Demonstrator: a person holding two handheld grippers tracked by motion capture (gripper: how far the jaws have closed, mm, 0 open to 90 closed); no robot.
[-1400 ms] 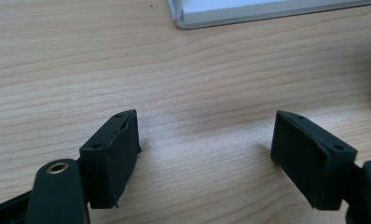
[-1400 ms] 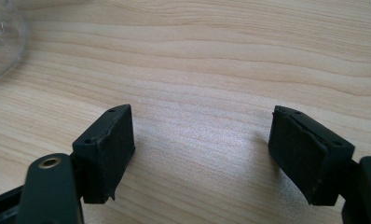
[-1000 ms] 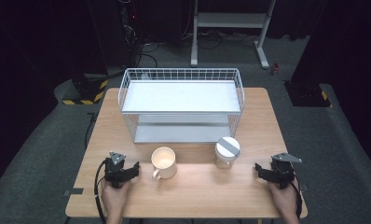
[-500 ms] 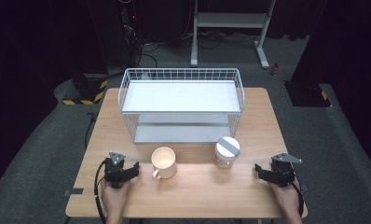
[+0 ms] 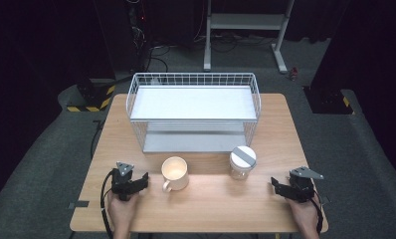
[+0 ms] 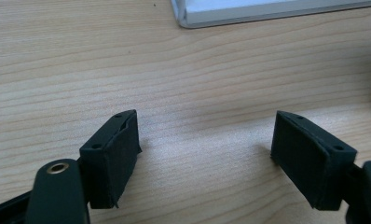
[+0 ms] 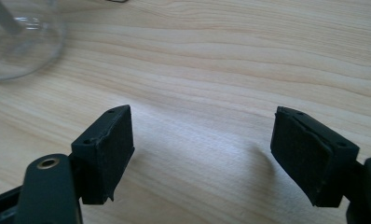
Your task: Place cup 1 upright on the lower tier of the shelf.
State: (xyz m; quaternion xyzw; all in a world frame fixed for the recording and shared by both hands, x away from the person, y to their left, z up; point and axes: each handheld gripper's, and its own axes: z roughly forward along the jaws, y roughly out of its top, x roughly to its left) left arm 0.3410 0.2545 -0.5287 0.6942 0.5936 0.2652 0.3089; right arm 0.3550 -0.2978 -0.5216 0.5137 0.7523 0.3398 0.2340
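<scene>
- Resting near the desk's (image 5: 136, 124) front-left corner, the left gripper (image 5: 142, 180) stands wide — nothing between its jaws.
- The right gripper (image 5: 277, 185), near the front-right corner, has just been opening, also empty.
- Cream mug (image 5: 174, 173) and lidded glass jar (image 5: 242, 162) stand between them, just before the wire rack (image 5: 193, 113).
</scene>
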